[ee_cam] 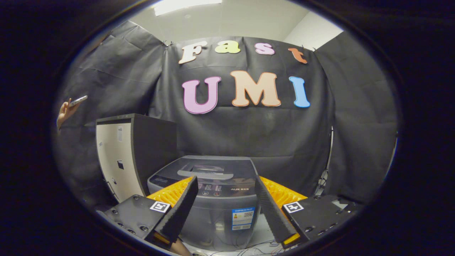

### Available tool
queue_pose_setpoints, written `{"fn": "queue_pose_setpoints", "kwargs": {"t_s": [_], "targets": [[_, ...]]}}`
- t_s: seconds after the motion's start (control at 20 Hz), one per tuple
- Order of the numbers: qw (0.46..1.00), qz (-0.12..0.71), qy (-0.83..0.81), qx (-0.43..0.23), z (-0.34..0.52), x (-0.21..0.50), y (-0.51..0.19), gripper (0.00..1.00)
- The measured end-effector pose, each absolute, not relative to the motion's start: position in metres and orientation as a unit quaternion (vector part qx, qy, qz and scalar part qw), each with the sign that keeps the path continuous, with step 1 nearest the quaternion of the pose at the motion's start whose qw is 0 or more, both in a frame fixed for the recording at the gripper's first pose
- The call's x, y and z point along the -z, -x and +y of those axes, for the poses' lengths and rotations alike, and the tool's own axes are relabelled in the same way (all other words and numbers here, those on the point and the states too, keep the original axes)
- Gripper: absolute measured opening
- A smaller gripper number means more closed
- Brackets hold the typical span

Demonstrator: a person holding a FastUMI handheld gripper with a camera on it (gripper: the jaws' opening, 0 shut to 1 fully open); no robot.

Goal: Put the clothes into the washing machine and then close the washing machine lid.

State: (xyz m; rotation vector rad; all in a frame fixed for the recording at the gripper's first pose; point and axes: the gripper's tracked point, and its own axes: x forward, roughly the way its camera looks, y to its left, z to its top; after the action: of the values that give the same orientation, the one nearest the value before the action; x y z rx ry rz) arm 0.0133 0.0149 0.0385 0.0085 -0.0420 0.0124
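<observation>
- The gripper (pixel 225 193) sits low in the middle of the frame, fingers spread wide apart with nothing between them. It isn't holding anything right now.
- The washing machine (pixel 213 199) is dead ahead in the lower centre, a grey top-loader seen through the gap between the fingers. Its lid (pixel 209 170) looks flat and shut to me, with a long pale handle (pixel 205 174) running across the near part of the top.
- Can't spot the clothes anywhere, so I can't say where they lie. They're not in the fingers, that's for sure.
- To the left of the machine, mid-left of the frame, stands a tall cabinet (pixel 122 156) with a pale front and dark side, close beside the machine.
- Far upper left, a person's hand (pixel 64 112) is holding up a phone (pixel 78 101), well away from the action.
- Some loose cables (pixel 249 245) trail on the floor in front of the machine, bottom centre.
- My read: this is the very start, nothing loaded yet. If the lid really is shut, it has to come up first, so I'd go for that handle from the front, hook a finger under its edge and lift in an arc instead of yanking straight up.
- Keep the jaws wide until they're right on the target, and steer clear of the cabinet when swinging left.
- Watch the cables too, they're easy to snag.
</observation>
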Motion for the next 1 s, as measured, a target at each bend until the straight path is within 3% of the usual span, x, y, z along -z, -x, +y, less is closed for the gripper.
{"fn": "queue_pose_setpoints", "kwargs": {"t_s": [1.0], "targets": [[1.0,0.0,-0.02,-0.013,0.023,0.003,-0.001,0.99]]}}
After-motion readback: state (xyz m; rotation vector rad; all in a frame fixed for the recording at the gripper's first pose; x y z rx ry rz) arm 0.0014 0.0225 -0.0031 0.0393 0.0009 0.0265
